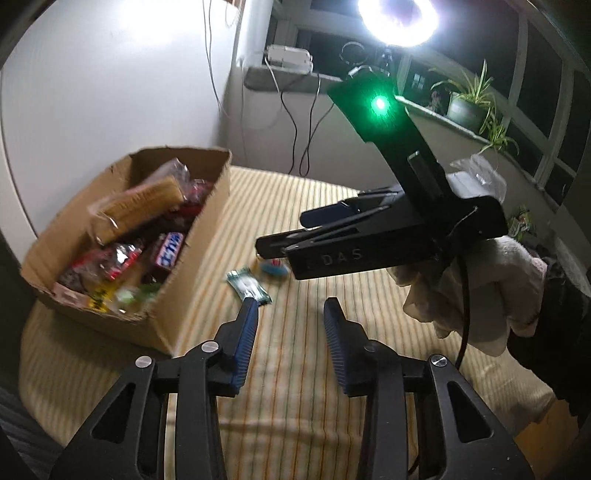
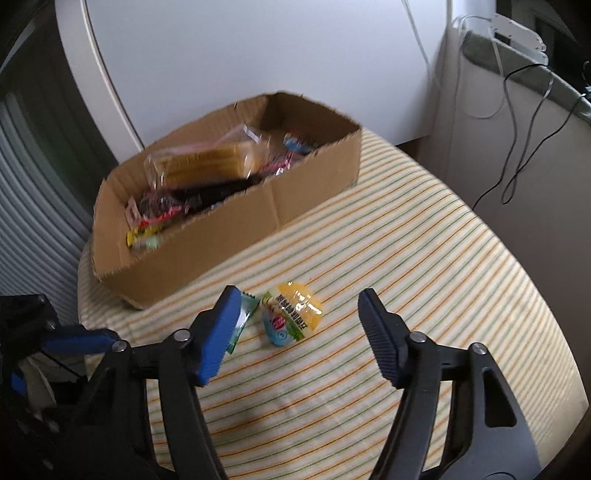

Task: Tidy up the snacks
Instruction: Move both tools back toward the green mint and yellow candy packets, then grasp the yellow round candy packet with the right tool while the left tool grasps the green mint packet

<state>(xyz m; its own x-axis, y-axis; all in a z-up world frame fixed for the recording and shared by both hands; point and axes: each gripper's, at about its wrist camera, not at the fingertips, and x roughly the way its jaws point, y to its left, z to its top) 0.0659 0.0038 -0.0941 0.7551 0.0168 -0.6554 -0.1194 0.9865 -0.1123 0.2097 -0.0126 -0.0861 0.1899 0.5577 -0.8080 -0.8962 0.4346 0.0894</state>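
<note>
A cardboard box (image 1: pixel 192 258) full of wrapped snacks sits on a striped tablecloth; it also shows in the right wrist view (image 2: pixel 236 229). A green wrapped bar (image 1: pixel 249 287) and a yellow jelly cup (image 2: pixel 291 317) lie on the cloth beside the box. The bar (image 2: pixel 242 323) lies partly behind my right gripper's left finger. My left gripper (image 1: pixel 291 308) is open and empty, just short of the bar. My right gripper (image 2: pixel 297 295) is open and empty above the jelly cup. From the left wrist view the right gripper (image 1: pixel 284 240) hovers over the small snack (image 1: pixel 275 267).
The striped table (image 2: pixel 424 258) is round, its edge near the box's left end. A white wall and windowsill with cables (image 1: pixel 295 122) stand behind. Potted plants (image 1: pixel 469 103) and a bright ring lamp (image 1: pixel 399 18) are at the right.
</note>
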